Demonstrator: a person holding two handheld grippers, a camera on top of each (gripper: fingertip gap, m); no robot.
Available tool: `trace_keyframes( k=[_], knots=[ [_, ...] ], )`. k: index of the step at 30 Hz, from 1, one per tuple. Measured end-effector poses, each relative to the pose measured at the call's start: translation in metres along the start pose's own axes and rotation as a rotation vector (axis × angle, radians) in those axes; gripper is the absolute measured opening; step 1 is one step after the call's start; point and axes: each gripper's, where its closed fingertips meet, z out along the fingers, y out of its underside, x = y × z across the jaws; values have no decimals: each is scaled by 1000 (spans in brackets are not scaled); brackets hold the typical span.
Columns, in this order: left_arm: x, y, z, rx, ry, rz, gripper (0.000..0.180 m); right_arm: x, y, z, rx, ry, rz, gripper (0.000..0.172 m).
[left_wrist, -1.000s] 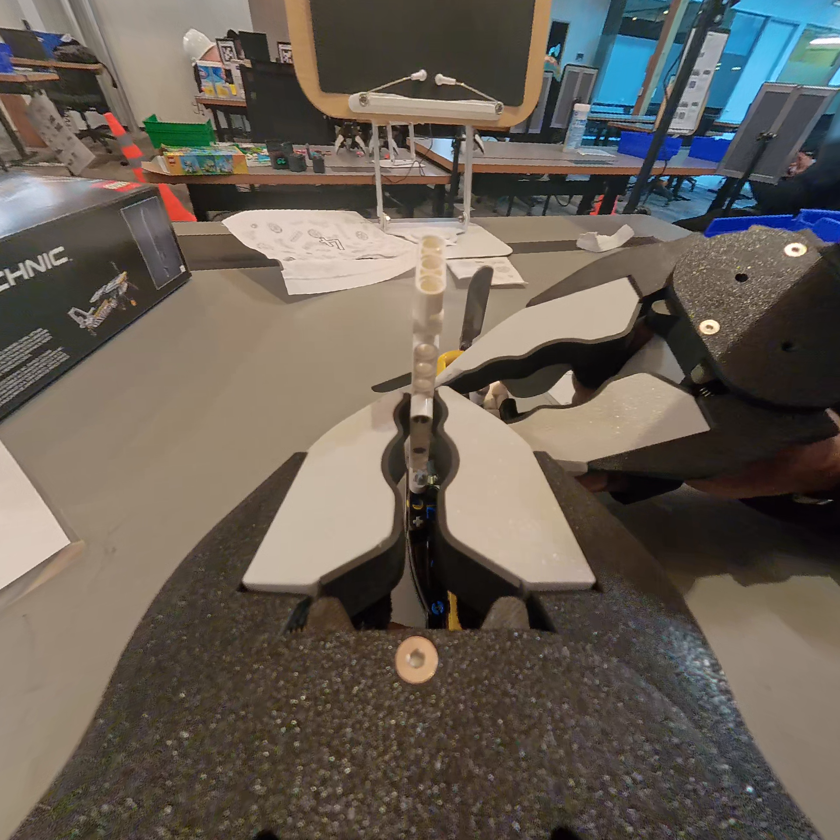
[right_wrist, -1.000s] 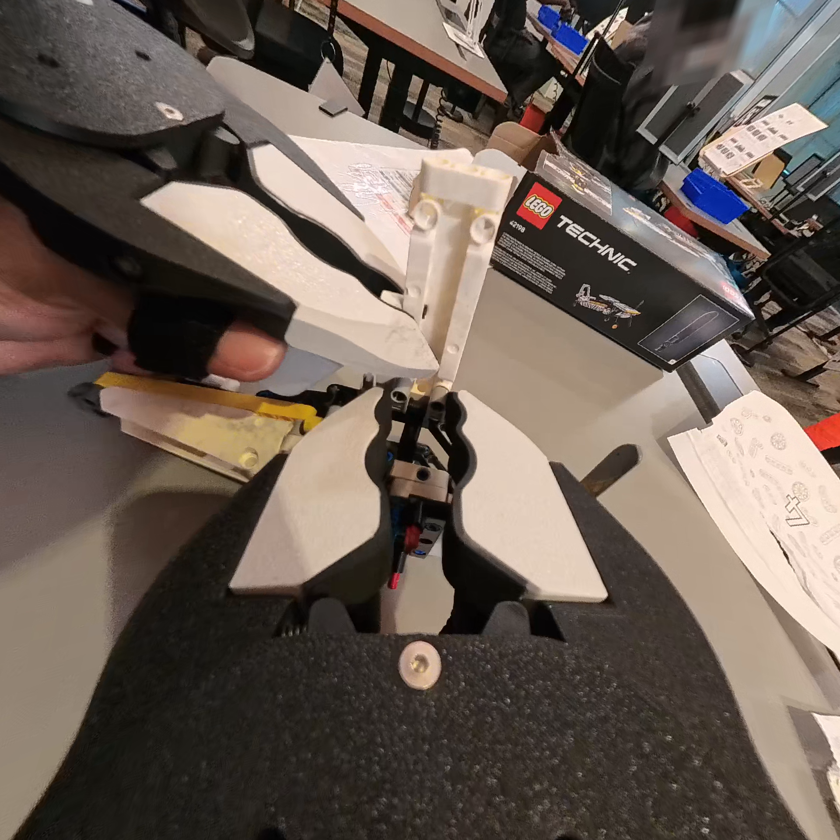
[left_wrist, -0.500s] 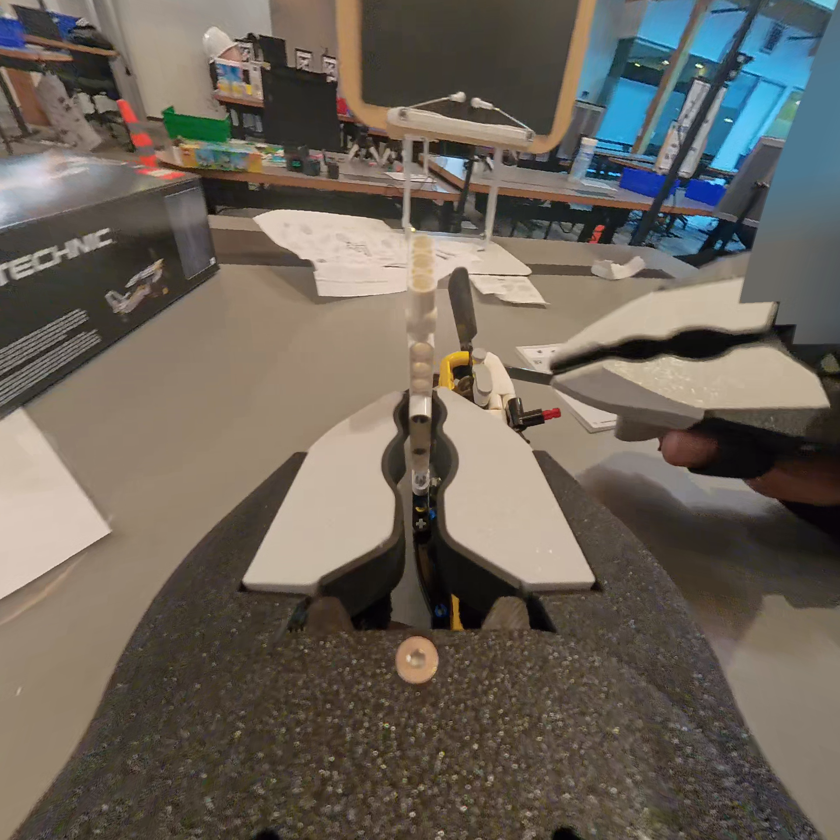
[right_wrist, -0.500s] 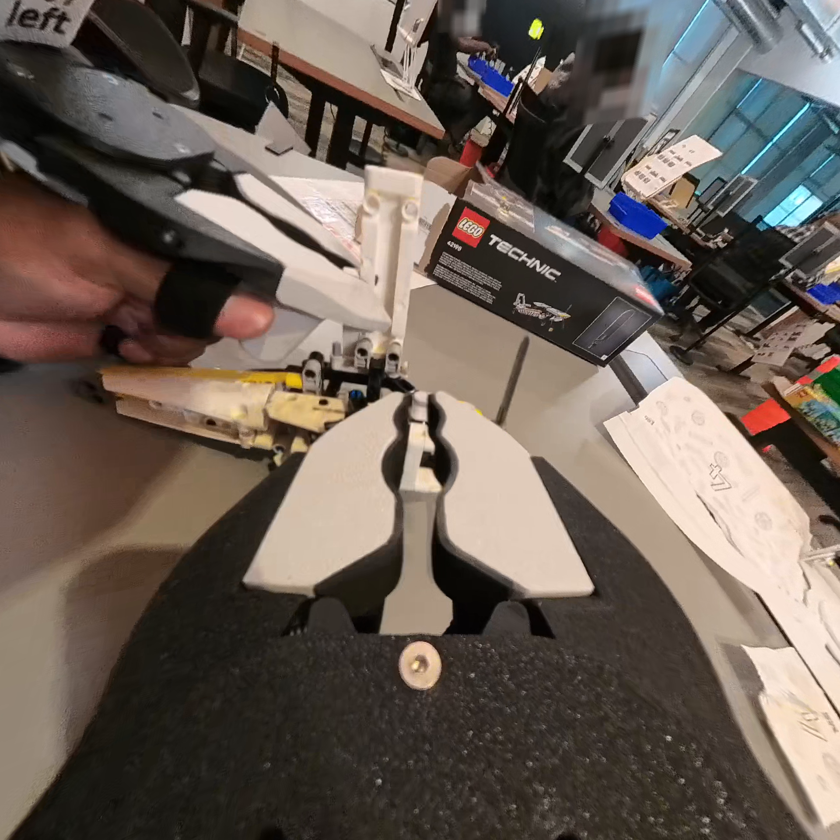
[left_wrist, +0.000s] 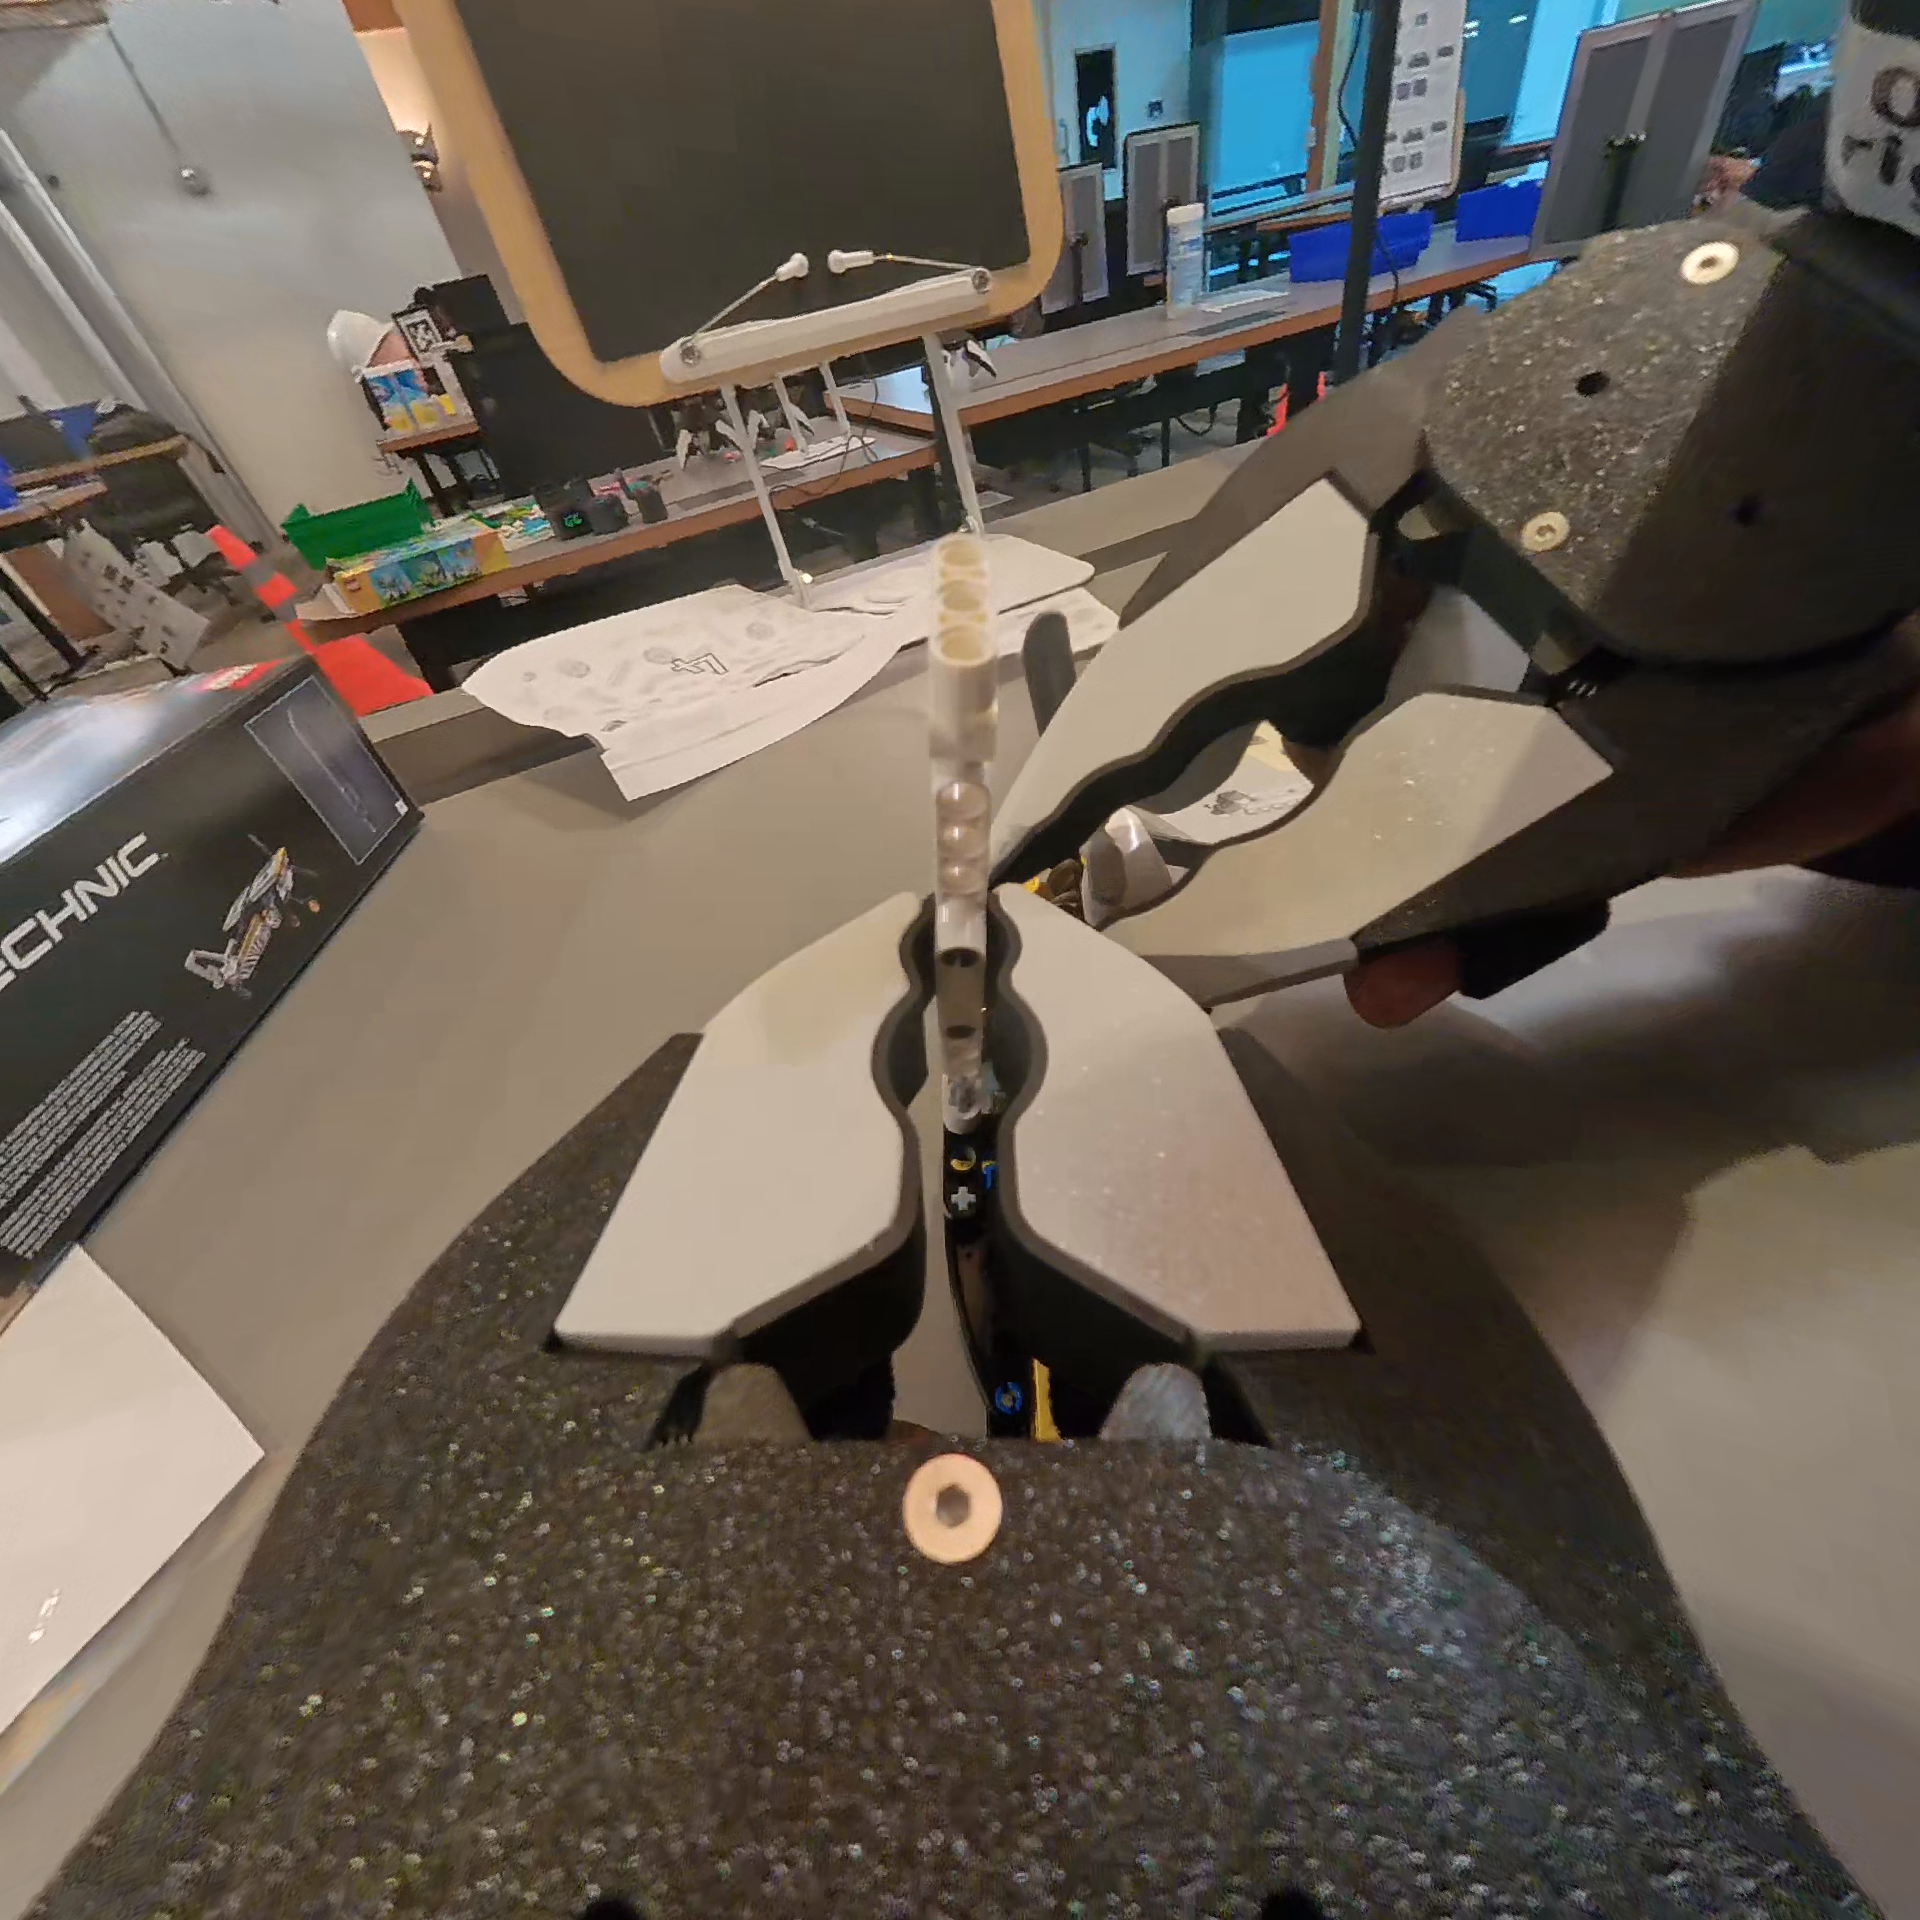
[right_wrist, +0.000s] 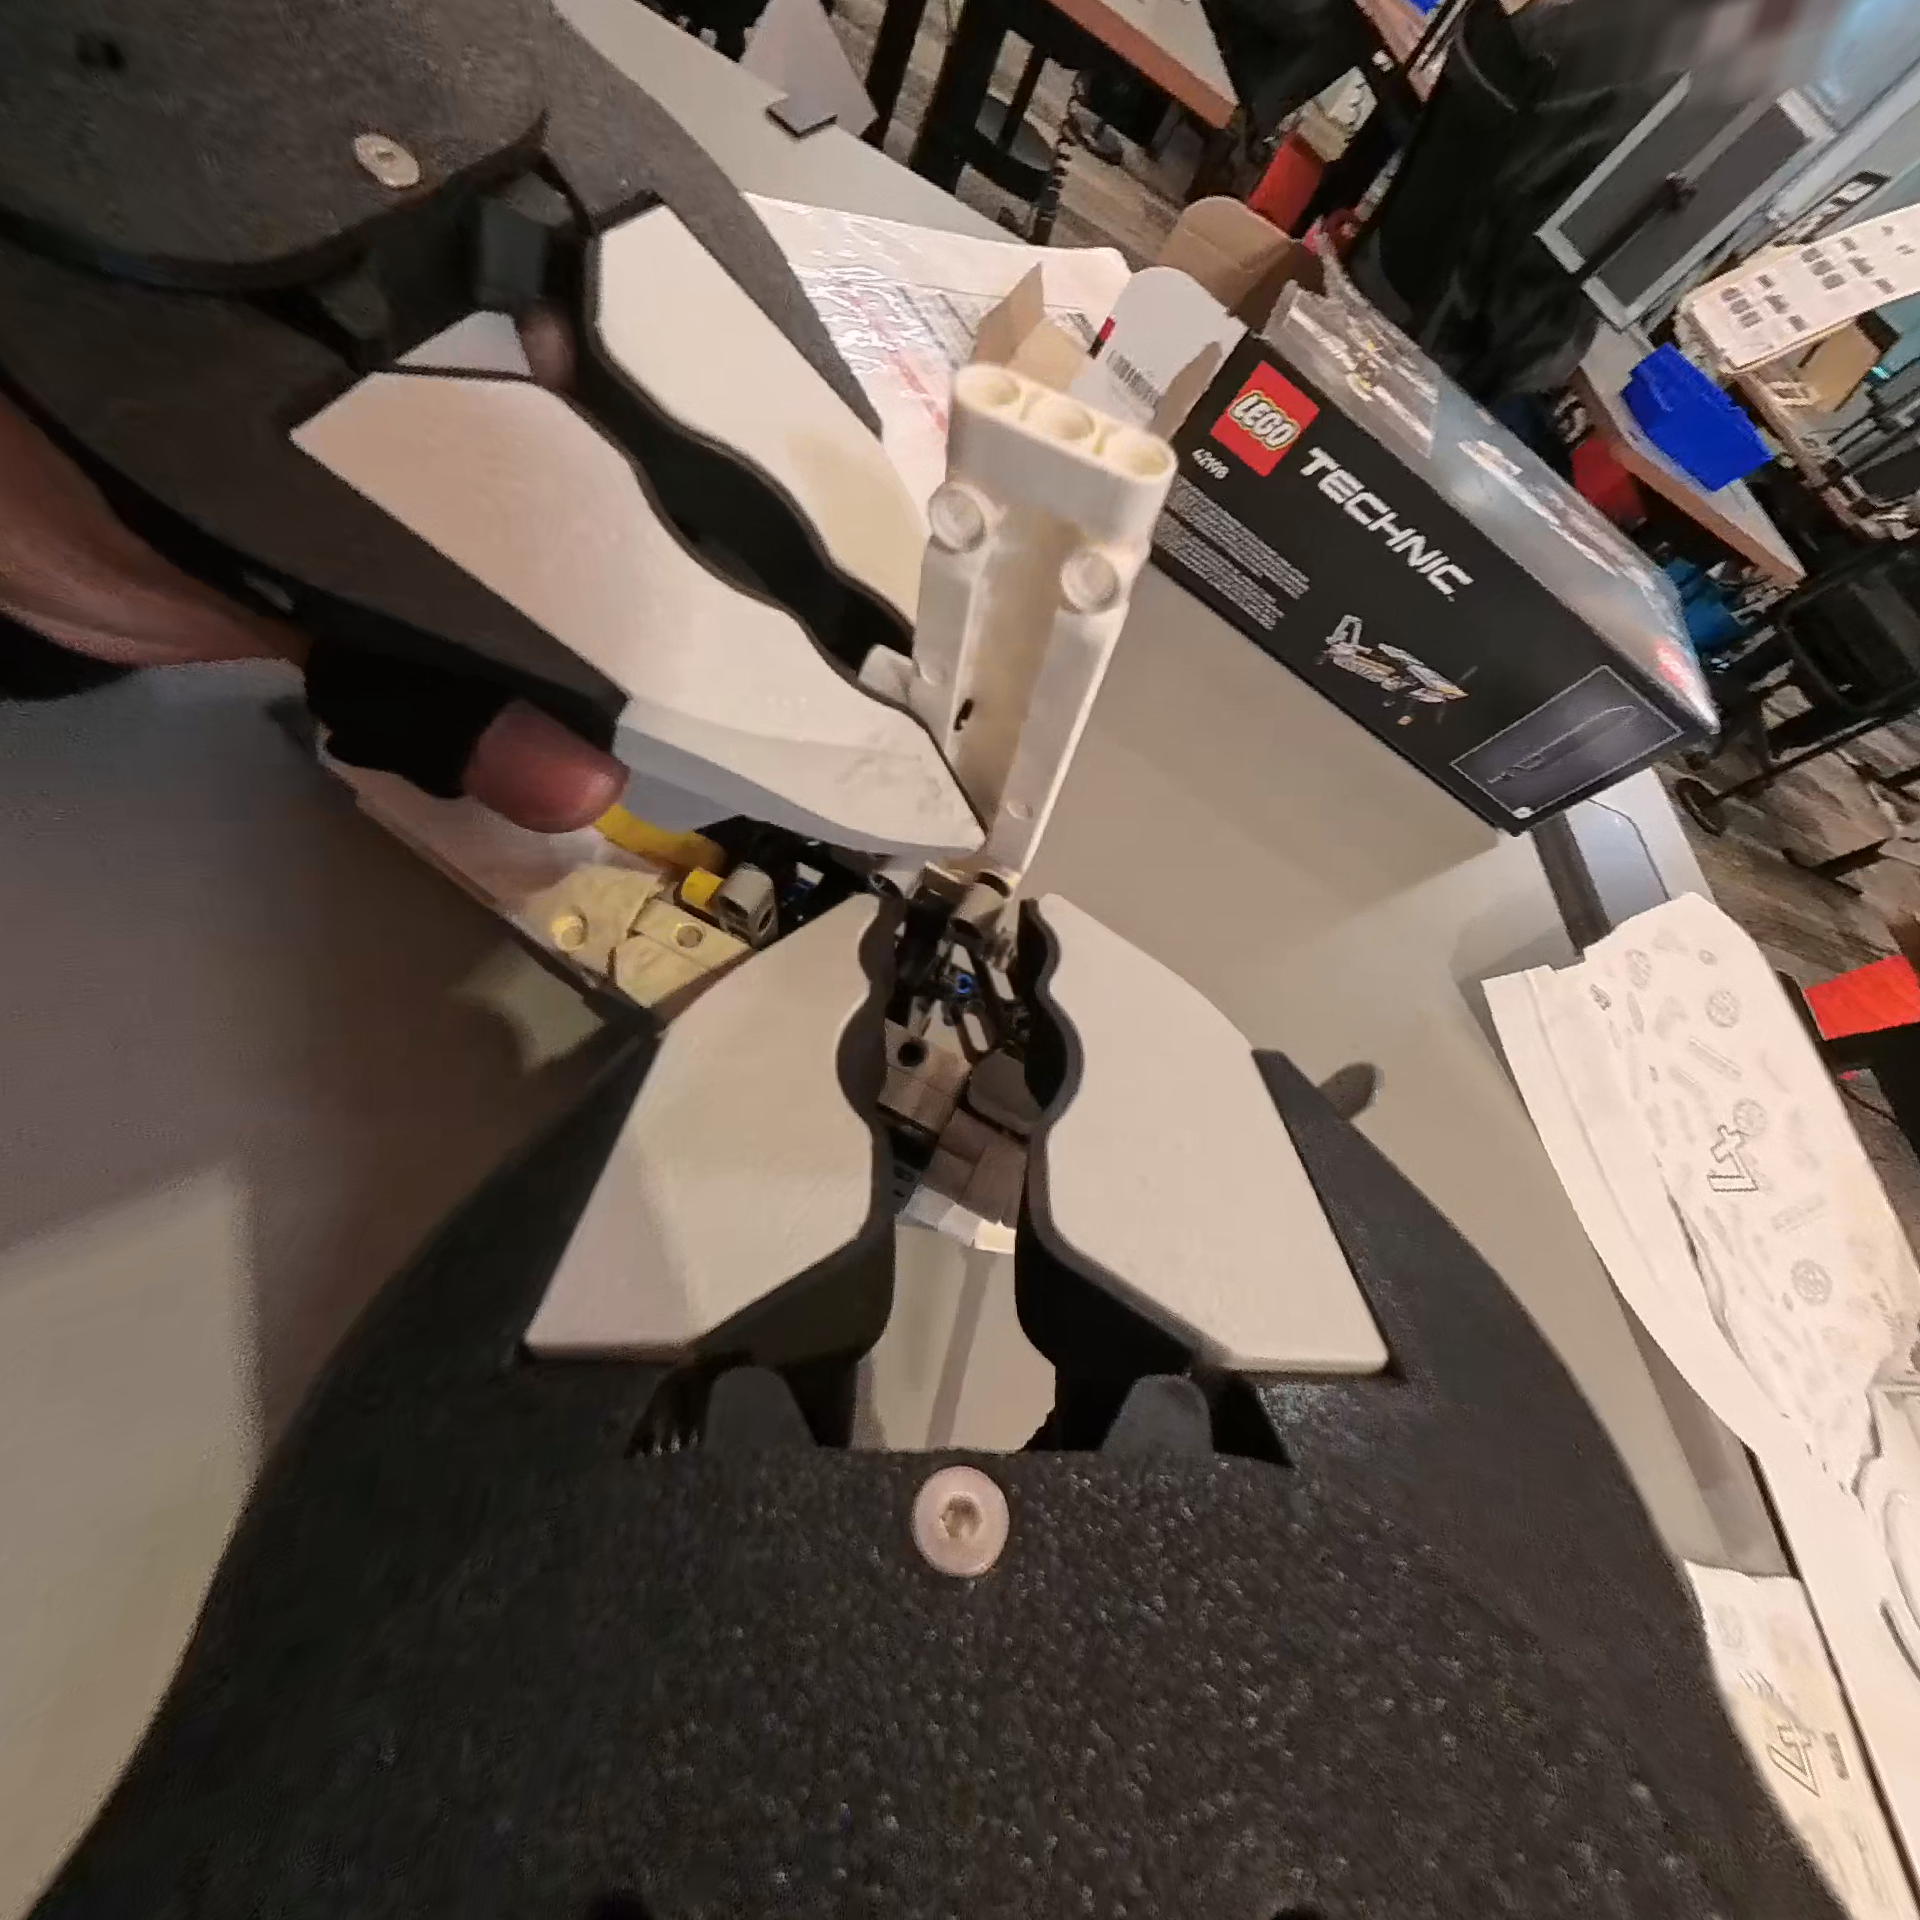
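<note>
A toy model built of plastic beams and pins lies on the grey table (left_wrist: 540, 935). My left gripper (left_wrist: 961, 925) is shut on the model's upright white fin beam (left_wrist: 961, 727). The right wrist view shows the fin (right_wrist: 1039, 582) pinched near its base by the left gripper (right_wrist: 935, 727). My right gripper (right_wrist: 951, 935) is shut across the model's black frame (right_wrist: 935, 997) with its grey connectors, just below the fin. Cream and yellow parts of the model (right_wrist: 623, 935) lie to the left under the left gripper. In the left wrist view the right gripper (left_wrist: 1101, 914) comes in from the right.
A black toy box (left_wrist: 156, 935) stands on the table at the left; the right wrist view shows the box (right_wrist: 1455, 582) behind the fin. Printed paper sheets (left_wrist: 707, 686) lie beyond, and the sheets (right_wrist: 1714, 1143) run along the table's right edge. A dark panel on a white stand (left_wrist: 748, 156) is at the back. The grippers are tip to tip, or close to it.
Half a second ago my right gripper had drawn back from the model with its jaws nearly shut. It has come back, jaws wider, across the black frame. My left gripper has kept hold of the fin.
</note>
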Motion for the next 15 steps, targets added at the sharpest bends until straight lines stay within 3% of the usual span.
trace_keyframes(
  k=[6, 9, 15],
  knots=[
    [4, 1, -3, 2, 49, 47, 9, -8, 0, -2, -3, -83, 36, 28],
    [1, 2, -4, -4, 45, 46, 10, -1, -2, -7, 27, -72, 70, 14],
    [3, 3, -5, -7, 46, 59, 9, -2, -1, -7, 12, -62, 51, 12]
  ],
)
